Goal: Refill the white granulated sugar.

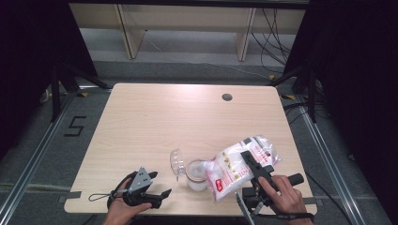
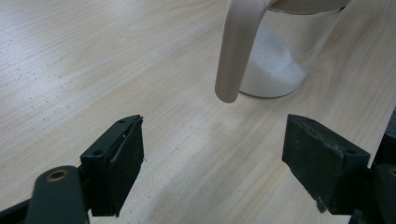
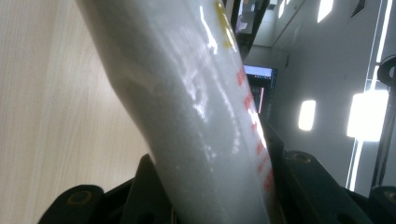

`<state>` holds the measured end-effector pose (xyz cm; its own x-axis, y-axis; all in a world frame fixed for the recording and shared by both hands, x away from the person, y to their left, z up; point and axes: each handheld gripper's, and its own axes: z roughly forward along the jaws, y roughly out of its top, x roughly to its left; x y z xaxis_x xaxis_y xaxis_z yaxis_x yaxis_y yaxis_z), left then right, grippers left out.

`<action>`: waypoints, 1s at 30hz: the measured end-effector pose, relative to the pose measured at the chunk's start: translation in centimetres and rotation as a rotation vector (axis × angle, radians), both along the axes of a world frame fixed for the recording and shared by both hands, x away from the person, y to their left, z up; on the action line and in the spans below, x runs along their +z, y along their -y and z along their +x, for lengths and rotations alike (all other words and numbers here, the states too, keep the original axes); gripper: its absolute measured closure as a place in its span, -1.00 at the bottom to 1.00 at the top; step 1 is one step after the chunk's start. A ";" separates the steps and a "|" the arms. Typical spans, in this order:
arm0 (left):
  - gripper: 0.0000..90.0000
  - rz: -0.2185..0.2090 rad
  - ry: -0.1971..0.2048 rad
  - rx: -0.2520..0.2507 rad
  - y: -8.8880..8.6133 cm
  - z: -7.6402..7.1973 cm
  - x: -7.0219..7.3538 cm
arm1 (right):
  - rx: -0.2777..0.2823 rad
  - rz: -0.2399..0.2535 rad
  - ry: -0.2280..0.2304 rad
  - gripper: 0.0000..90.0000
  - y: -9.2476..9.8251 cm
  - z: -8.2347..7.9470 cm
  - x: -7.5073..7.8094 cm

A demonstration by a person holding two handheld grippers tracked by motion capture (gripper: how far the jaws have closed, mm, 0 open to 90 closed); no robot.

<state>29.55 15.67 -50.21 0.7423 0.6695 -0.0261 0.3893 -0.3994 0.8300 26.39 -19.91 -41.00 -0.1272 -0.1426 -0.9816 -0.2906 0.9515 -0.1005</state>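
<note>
Pale wood bench (image 1: 141, 122), dark curtains either side, shelving and cables behind. We're mid-pour: the right gripper (image 1: 253, 165) has its jaws clamped on a clear plastic bag (image 1: 234, 168) of white granules with red print, tilted mouth-down toward the left. The right gripper view confirms the bag is pinched between both jaws.

Bag mouth sits right at the rim of the small clear pitcher (image 1: 197, 174), near the front edge of the bench, centre. Pitcher already has a white mound inside (image 2: 271, 74); its hinged lid (image 1: 177, 161) is flipped open to the left, handle (image 2: 236, 51) hanging toward the left gripper.

The left gripper (image 1: 157, 194) is parked on the bench left of the pitcher, jaws wide open, nothing between them.

To do this well, we judge:
- keep the bag mouth over the opening, not the lid side
- raise the tilt slowly, granules can surge
- the pitcher is unsecured and light; we'd bring the left jaws onto the handle to brace it
- watch the fill level through the wall, level the bag before the rim
</note>
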 end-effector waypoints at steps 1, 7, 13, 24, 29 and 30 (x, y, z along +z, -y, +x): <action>-0.55 -0.023 -0.005 0.001 0.1 0.0 0.0 | 0.000 0.000 0.000 0.50 0.0 0.0 0.0; -0.55 -0.020 -0.007 0.003 0.0 0.0 0.0 | 0.005 -0.057 0.019 0.50 0.3 0.0 0.5; -0.55 -0.020 -0.013 0.007 0.1 0.0 0.0 | -0.003 -0.063 0.000 0.51 0.4 -0.3 0.5; -0.55 0.005 -0.006 -0.001 0.0 0.1 0.0 | 0.036 -0.082 0.011 0.51 -0.7 -0.5 0.4; -0.55 0.001 -0.012 -0.007 0.0 0.0 -0.1 | 0.028 -0.048 0.011 0.51 -1.1 -0.5 -0.2; -0.55 -0.010 -0.008 -0.002 0.1 0.0 0.0 | 0.028 -0.048 0.011 0.51 -1.1 -0.5 -0.2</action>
